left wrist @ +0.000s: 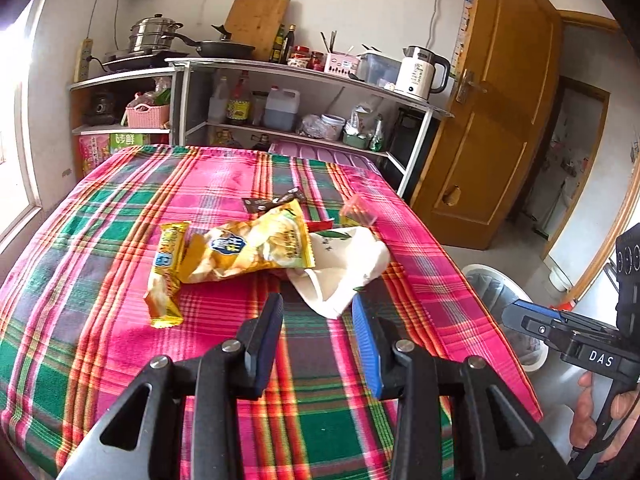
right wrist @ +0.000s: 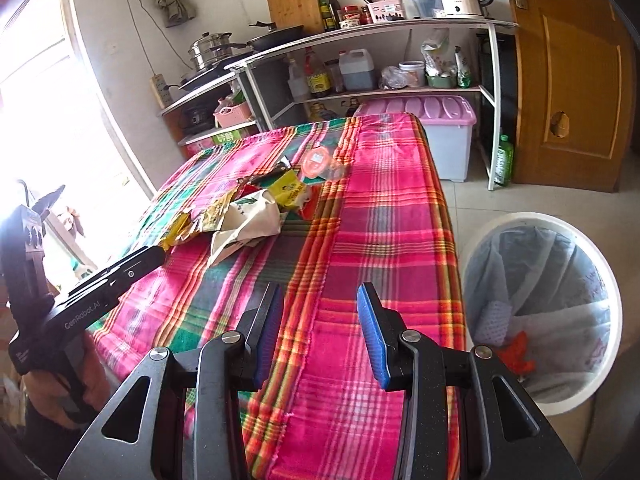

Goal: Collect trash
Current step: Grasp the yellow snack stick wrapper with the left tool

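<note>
The desk (left wrist: 120,208) under its pink-and-green plaid cloth fills the middle of both views, and the white lined trash bin (right wrist: 540,312) at the lower right of the right wrist view already holds a few scraps, so collecting looks begun but far from finished. A heap of litter sits at centre frame: white crumpled paper (left wrist: 344,264), a yellow chip bag (left wrist: 256,246), a small yellow wrapper (left wrist: 166,272). The left hand-held gripper (left wrist: 318,344) and right hand-held gripper (right wrist: 320,336) are both spread, pinching nothing.
</note>
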The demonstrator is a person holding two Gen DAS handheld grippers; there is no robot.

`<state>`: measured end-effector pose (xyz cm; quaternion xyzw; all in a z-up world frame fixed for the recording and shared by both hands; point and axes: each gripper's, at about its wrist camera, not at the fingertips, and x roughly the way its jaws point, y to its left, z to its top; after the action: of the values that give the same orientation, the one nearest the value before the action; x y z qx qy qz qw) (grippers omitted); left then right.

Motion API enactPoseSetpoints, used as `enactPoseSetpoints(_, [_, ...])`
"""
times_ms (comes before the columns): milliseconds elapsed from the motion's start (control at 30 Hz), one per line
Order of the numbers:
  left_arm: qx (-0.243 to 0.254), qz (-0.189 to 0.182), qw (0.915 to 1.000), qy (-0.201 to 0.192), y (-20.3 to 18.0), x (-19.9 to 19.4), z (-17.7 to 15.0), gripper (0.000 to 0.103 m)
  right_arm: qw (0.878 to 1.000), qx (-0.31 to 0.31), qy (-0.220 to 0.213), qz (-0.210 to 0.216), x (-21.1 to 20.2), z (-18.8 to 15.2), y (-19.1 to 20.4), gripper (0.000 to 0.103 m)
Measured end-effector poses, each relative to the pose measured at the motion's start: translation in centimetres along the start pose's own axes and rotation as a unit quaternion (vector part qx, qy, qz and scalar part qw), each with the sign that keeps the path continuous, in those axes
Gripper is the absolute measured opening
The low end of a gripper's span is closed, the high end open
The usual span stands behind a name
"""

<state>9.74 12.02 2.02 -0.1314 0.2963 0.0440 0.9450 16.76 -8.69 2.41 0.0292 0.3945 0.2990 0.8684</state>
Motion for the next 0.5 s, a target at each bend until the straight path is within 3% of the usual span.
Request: enactPoseSetpoints(500, [-0.049,0.087,0.9950,0.006,8.6,2.6,1.9,0.041,0.999,-0.010,0.022,0.041,6.2,3.9,3.7,0.045])
